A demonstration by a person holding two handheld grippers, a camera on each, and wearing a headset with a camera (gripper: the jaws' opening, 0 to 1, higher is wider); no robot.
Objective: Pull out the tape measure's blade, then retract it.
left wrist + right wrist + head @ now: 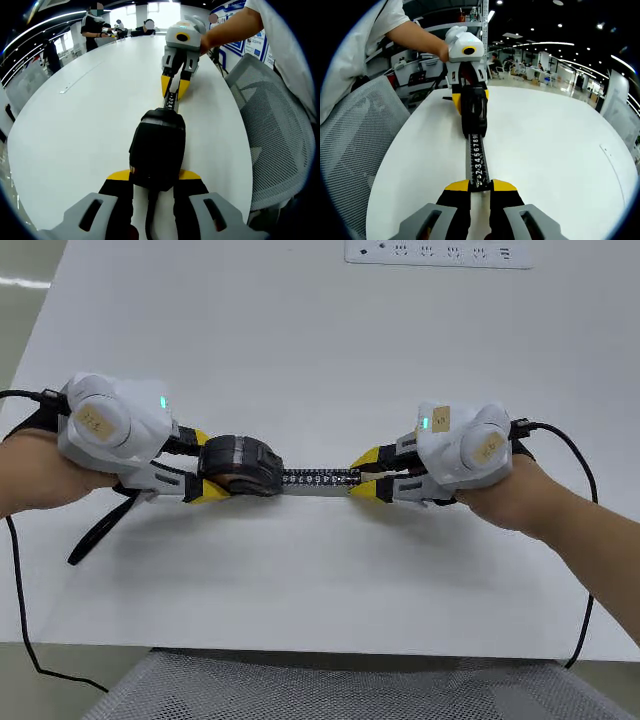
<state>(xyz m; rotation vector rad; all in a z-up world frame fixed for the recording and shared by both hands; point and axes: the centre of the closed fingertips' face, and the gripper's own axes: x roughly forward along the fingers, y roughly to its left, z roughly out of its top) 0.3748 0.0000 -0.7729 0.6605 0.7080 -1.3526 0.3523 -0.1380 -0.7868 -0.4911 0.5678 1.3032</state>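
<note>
The left gripper (206, 464) has its jaws clamped on either side of the black case (240, 465), low over the white table (300, 340), though I cannot tell if the case touches it. From the case a short run of blade (320, 479) stretches straight to the right, its long axis in line with both grippers. The right gripper (368, 473) pinches the blade's free end, so pulling out more likely means drawing rightward along that line, away from the case.
</note>
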